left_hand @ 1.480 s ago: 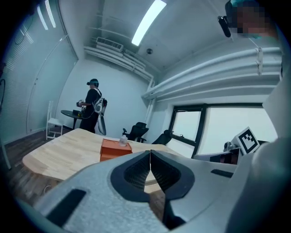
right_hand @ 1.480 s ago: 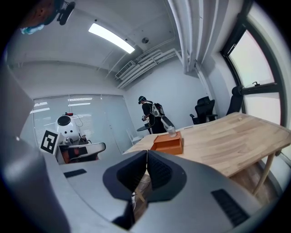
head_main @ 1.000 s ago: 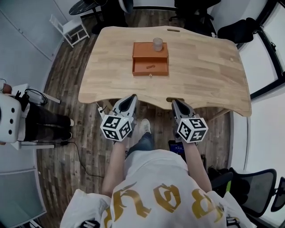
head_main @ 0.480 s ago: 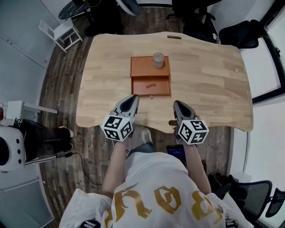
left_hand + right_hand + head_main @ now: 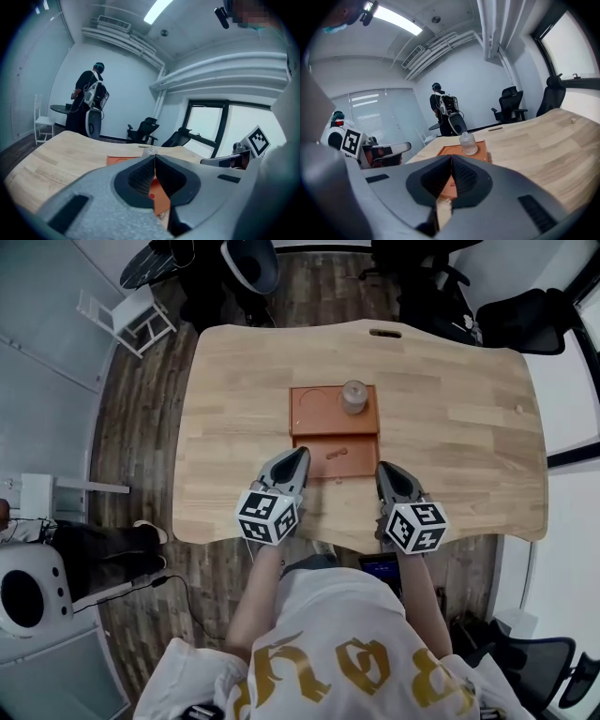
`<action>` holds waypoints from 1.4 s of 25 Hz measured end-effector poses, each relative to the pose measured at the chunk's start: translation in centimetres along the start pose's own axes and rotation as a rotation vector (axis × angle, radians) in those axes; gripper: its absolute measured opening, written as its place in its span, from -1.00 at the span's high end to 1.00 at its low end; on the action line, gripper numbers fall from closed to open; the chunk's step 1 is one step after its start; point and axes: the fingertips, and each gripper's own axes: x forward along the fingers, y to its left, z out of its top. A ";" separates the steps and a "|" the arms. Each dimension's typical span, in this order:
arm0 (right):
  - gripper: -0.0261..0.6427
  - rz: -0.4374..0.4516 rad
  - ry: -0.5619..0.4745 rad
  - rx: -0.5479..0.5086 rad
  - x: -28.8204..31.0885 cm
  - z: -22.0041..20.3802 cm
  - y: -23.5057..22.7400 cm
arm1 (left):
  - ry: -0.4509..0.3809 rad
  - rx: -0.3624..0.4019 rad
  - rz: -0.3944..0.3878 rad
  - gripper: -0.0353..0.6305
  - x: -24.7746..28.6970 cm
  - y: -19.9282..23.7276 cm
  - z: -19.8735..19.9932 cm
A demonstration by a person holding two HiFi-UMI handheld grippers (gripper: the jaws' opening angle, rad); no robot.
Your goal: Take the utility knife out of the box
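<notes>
1. One orange box (image 5: 309, 413) sits at frame centre with its drawer (image 5: 361, 461) open; one utility knife (image 5: 335, 451) lies in the drawer.
2. One jar (image 5: 354, 397) stands on top of the box.
3. There are two grippers, the left gripper (image 5: 300, 456) and the right gripper (image 5: 384, 470); both have their jaws pressed together and hold nothing.

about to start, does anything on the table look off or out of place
Nothing stands out. The box sits square on the table, its drawer open toward the person, a bottle upright on top. Both the left tongs and right tongs are shut, empty.

Left tool (image 5: 301, 454), right tool (image 5: 383, 468) (both closed)
</notes>
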 end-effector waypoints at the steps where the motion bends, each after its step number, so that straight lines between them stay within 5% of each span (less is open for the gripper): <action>1: 0.89 0.002 -0.003 -0.002 0.3 0.2 0.0 | 0.002 0.002 -0.003 0.86 0.5 0.3 0.0; 18: 0.89 0.022 0.011 -0.019 2.4 3.5 -2.7 | 0.024 0.035 -0.047 0.86 5.9 0.0 1.8; 35: 0.89 0.044 0.068 0.002 5.1 2.2 -3.9 | 0.136 0.104 -0.027 0.86 7.6 1.3 -1.6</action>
